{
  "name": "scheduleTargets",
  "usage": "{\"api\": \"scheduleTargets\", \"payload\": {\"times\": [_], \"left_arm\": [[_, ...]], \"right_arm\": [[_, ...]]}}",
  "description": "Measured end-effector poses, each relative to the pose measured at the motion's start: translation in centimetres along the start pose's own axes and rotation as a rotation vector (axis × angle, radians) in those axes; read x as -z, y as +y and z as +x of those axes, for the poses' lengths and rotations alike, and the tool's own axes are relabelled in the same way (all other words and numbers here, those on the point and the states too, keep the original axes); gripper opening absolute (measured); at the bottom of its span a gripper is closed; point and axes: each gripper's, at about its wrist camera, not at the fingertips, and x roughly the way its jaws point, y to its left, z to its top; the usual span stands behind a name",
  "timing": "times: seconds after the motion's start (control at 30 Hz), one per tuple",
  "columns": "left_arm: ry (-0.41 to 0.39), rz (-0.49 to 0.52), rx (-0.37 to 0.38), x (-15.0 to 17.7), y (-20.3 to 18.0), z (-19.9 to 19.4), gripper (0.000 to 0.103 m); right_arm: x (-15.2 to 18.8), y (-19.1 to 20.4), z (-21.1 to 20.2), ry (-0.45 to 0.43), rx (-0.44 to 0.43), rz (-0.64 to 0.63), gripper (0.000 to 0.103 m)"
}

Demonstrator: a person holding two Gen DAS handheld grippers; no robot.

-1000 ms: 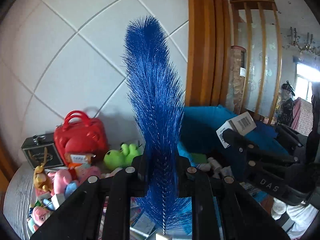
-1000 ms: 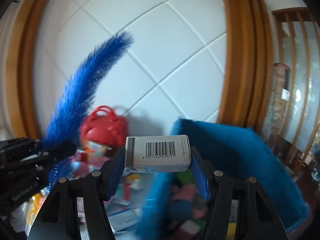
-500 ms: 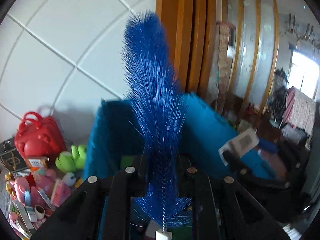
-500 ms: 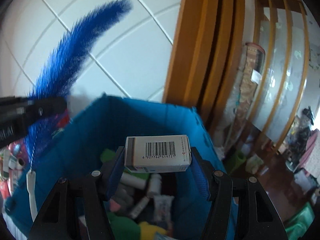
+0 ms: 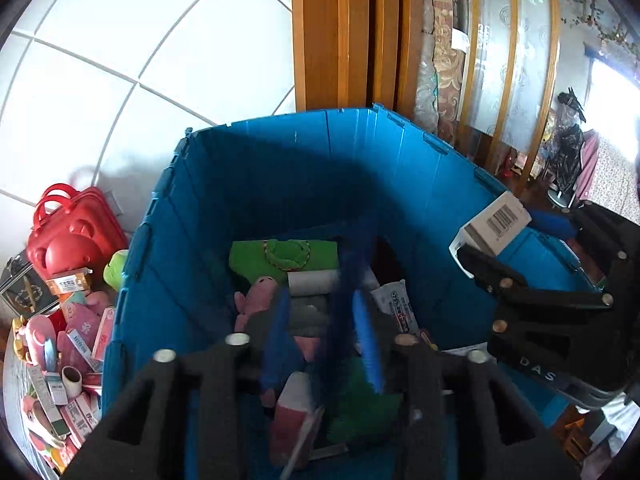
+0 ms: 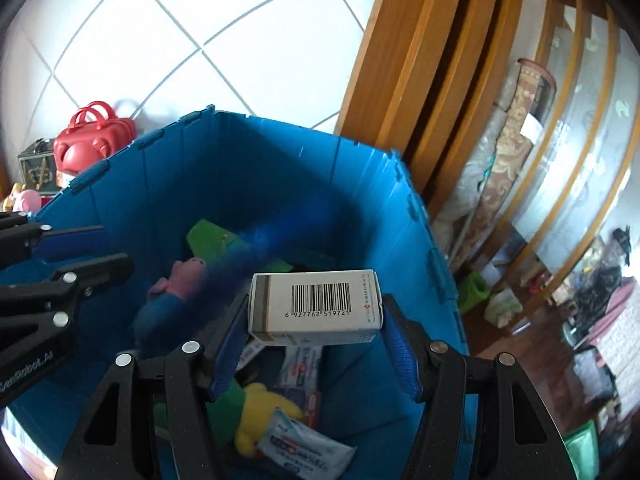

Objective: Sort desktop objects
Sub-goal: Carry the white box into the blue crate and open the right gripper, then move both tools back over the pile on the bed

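Note:
A blue folding crate (image 5: 280, 168) holds toys, tubes and packets; it also shows in the right wrist view (image 6: 240, 168). My left gripper (image 5: 324, 340) is open above the crate. The blue bristle brush (image 5: 344, 280) is a motion-blurred streak between its fingers, falling into the crate; it also shows as a blur in the right wrist view (image 6: 256, 248). My right gripper (image 6: 316, 344) is shut on a white barcoded box (image 6: 316, 304) held over the crate's right side; the box also shows in the left wrist view (image 5: 492, 228).
A red bear-shaped case (image 5: 68, 236), a green plush (image 5: 114, 264) and several small toys and cartons (image 5: 60, 360) lie left of the crate on the table. A white tiled wall and wooden door frame (image 5: 344, 32) stand behind. The floor lies to the right.
Both grippers moved right and tilted down over the crate. My left gripper opened and the blue brush dropped from upright into the crate. The right still holds the box.

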Motion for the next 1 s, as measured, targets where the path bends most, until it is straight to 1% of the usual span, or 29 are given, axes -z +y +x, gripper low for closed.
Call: {"api": "scheduleTargets", "payload": {"times": [0.03,0.1,0.2,0.23,0.27,0.3,0.33,0.4,0.57,0.63,0.7,0.77,0.8,0.83,0.93,1.0], "left_arm": [[-0.016,-0.003,0.000,0.4,0.0,-0.6,0.058],[-0.054,-0.007,-0.002,1.0,0.5,-1.6,0.070],[-0.105,-0.005,-0.017,1.8,0.5,-3.2,0.072],[-0.114,-0.007,-0.017,2.0,0.7,-3.5,0.072],[-0.121,-0.012,-0.010,2.2,0.8,-3.8,0.072],[-0.126,-0.021,-0.007,2.4,1.1,-4.1,0.073],[-0.129,-0.029,-0.008,2.7,1.3,-4.3,0.074],[-0.137,-0.041,-0.018,3.1,1.6,-4.8,0.074],[-0.181,-0.084,-0.036,4.6,2.9,-6.6,0.074],[-0.212,-0.102,-0.053,5.1,3.7,-7.5,0.074],[-0.248,-0.113,-0.096,5.9,4.6,-8.8,0.075],[-0.284,-0.126,-0.147,6.8,5.7,-10.1,0.079],[-0.302,-0.142,-0.178,7.4,6.5,-10.9,0.083],[-0.313,-0.159,-0.204,7.8,7.3,-11.5,0.083],[-0.319,-0.237,-0.284,9.7,10.8,-13.1,0.084],[-0.315,-0.278,-0.328,11.1,13.3,-14.0,0.084]], "right_arm": [[0.1,0.1,-0.2,0.000,-0.006,-0.003,0.064],[0.5,0.1,-0.5,0.000,-0.013,-0.007,0.064],[0.9,0.2,-0.9,-0.005,-0.012,-0.010,0.068],[1.0,0.3,-1.1,-0.009,-0.007,-0.010,0.077],[1.1,0.3,-1.3,-0.016,-0.003,-0.010,0.087],[1.3,0.4,-1.6,-0.027,0.000,-0.008,0.093],[1.3,0.4,-1.9,-0.035,-0.002,-0.006,0.095],[1.6,0.4,-2.5,-0.050,-0.013,0.006,0.103],[2.2,0.2,-3.8,-0.090,-0.063,0.060,0.103],[2.4,0.2,-4.9,-0.135,-0.088,0.093,0.103],[2.4,0.3,-6.5,-0.213,-0.120,0.130,0.103],[2.4,0.3,-8.0,-0.309,-0.161,0.170,0.103],[2.4,0.5,-8.7,-0.351,-0.184,0.191,0.103],[2.4,0.9,-9.1,-0.388,-0.203,0.216,0.103],[2.0,2.5,-9.3,-0.432,-0.246,0.254,0.103],[1.4,4.4,-9.2,-0.438,-0.317,0.247,0.103]]}}
